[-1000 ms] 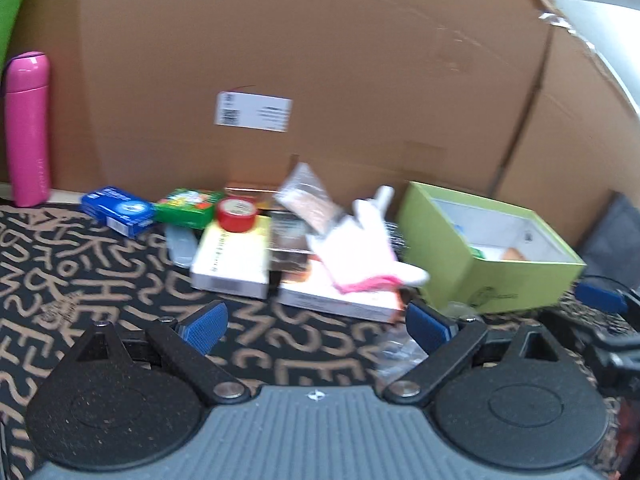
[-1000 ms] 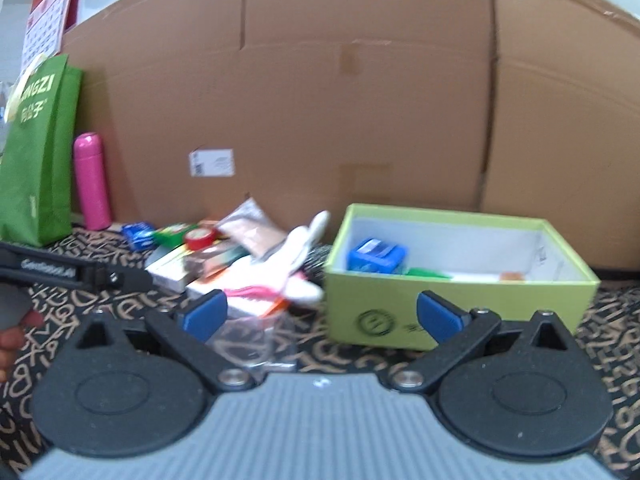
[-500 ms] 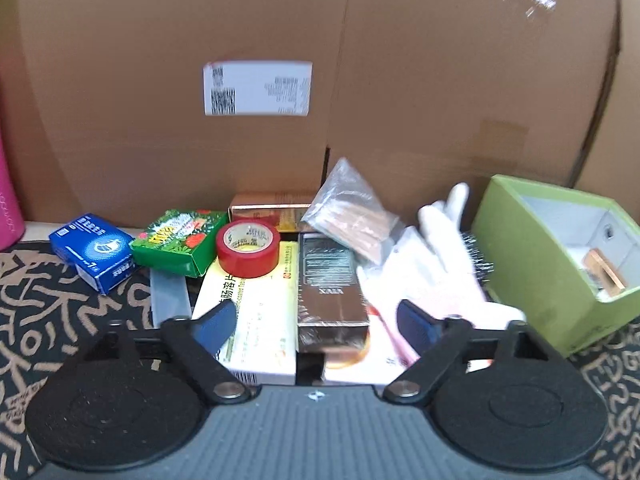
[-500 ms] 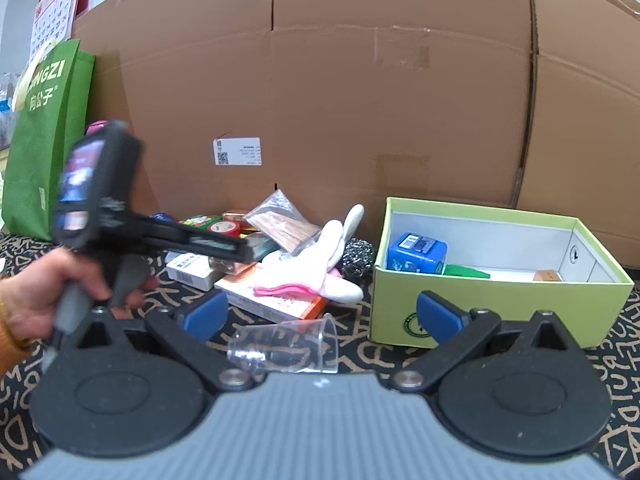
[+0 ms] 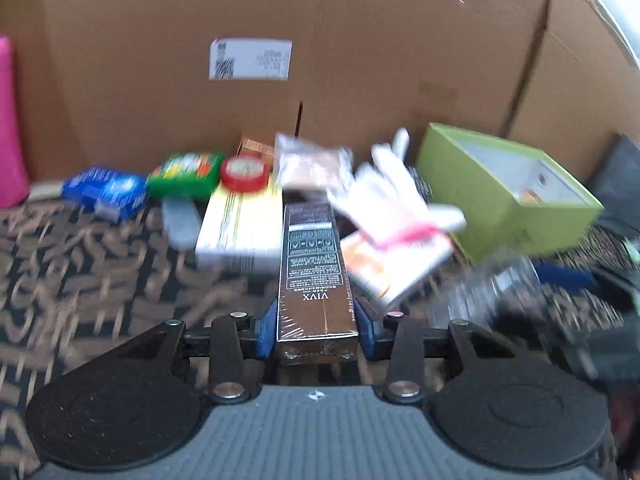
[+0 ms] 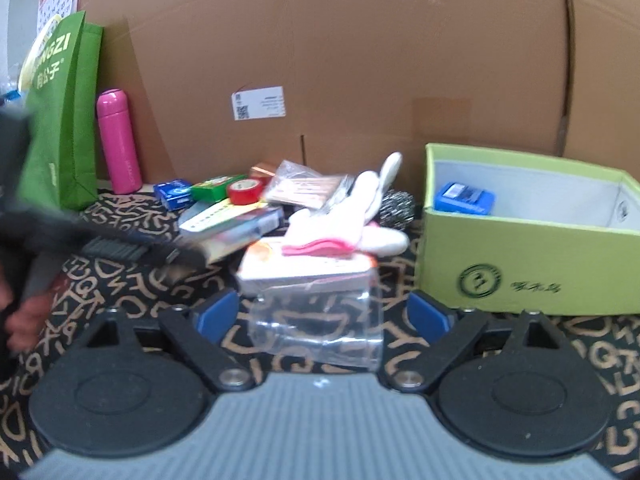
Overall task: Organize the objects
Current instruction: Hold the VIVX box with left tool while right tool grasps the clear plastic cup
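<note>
A long dark brown box (image 5: 314, 264) marked VIVX lies end-on between the blue pads of my left gripper (image 5: 316, 328). Its jaws are closing and both pads press the box's sides. Behind it the pile holds a white carton (image 5: 240, 228), a roll of red tape (image 5: 243, 172) and a white glove (image 5: 392, 196). In the right wrist view a clear plastic cup (image 6: 316, 332) lies on its side between the fingers of my right gripper (image 6: 324, 318). Those jaws are closing too, with gaps left on both sides of the cup. The lime green box (image 6: 520, 264) stands open to the right.
A cardboard wall (image 6: 360, 60) closes off the back. A pink bottle (image 6: 118, 142) and a green bag (image 6: 60, 120) stand at the far left. A blue pack (image 6: 464, 198) lies inside the lime box. A person's hand (image 6: 24, 312) holds the left tool, blurred, at the left edge.
My left gripper has moved in over the pile and closed on the brown box. My right gripper has come down and forward, so the clear cup now lies between its narrowing fingers.
</note>
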`<state>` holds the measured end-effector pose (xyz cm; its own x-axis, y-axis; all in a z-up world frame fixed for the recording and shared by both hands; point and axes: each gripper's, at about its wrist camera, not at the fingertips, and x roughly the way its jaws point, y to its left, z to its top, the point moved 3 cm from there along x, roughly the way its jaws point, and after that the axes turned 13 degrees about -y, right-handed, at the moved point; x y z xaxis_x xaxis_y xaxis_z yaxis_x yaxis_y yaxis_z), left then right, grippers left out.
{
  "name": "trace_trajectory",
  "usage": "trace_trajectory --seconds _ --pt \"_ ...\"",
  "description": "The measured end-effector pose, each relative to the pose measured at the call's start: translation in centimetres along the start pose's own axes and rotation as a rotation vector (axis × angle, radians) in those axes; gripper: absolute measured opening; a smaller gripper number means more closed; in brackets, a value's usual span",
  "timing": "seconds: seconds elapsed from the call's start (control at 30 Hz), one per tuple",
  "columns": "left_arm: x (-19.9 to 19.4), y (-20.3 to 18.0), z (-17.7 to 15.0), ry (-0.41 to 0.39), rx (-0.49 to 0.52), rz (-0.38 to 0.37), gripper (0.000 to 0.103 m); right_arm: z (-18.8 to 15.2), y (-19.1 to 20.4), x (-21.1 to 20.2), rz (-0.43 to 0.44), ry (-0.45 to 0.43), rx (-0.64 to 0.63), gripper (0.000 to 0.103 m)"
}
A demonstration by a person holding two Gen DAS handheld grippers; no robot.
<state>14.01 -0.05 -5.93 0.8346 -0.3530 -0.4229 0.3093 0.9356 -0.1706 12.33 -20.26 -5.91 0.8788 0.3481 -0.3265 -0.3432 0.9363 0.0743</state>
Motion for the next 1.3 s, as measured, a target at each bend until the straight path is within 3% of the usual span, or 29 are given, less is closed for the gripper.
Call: trace_trajectory --seconds 0.1,0.13,0.17,0.23,0.3,0.53,0.6,0.67,0.7,0.77,0.87,0.9,1.03,1.3 --pt "-2.2 0.3 -2.0 0.039 -0.012 -0.005 0.042 -0.5 0.8 0.1 0.077 0.026 0.027 0.058" --pt "-2.6 0.4 -2.5 0.045 -0.014 -0.008 0.042 -0.7 1.1 0.0 0.106 0.042 0.034 0.039" --pt "-3.0 0.5 -2.9 0.048 -0.013 -0.002 0.043 -0.9 1.5 -0.1 0.134 0.058 0.038 0.031" --pt "-3.2 0.7 -3.0 0.033 0.0 0.027 0.047 -1.4 2.2 -0.2 0.167 0.079 0.033 0.028" --pt "-2.6 0.6 -2.4 0.012 0.028 0.051 0.058 -1.7 2.7 -0.2 0.179 0.092 0.024 0.028" --pt "0.0 0.0 -1.6 0.013 0.047 0.067 0.064 -2.3 3.2 0.6 0.112 0.073 0.059 0.028" --pt "0.5 0.1 -1.8 0.013 0.041 0.071 0.058 -2.4 3.3 0.9 0.069 0.056 0.056 0.028" --pt "0.9 0.2 -2.1 0.035 0.016 0.043 0.045 -2.5 3.5 1.1 0.024 0.042 0.046 0.028" --pt "0.9 0.1 -2.2 0.031 0.017 0.047 0.045 -2.5 3.5 1.3 0.008 0.038 0.046 0.028" --pt "0.7 0.0 -2.3 0.024 0.042 0.064 0.047 -2.6 3.2 1.6 0.001 0.025 0.06 0.01" --pt "0.7 0.1 -2.5 0.015 0.059 0.06 0.047 -2.8 2.6 2.0 0.003 0.024 0.091 0.006" --pt "0.6 0.0 -2.5 0.013 0.066 0.057 0.042 -2.9 2.4 2.1 0.005 0.027 0.1 0.006" --pt "0.1 -0.2 -2.5 0.017 0.079 0.053 0.042 -2.9 2.1 1.2 0.032 0.017 0.114 0.005" --pt "-3.1 -2.5 -0.7 -0.031 0.056 -0.025 0.041 0.1 2.3 -2.9 0.064 -0.086 0.099 0.005"
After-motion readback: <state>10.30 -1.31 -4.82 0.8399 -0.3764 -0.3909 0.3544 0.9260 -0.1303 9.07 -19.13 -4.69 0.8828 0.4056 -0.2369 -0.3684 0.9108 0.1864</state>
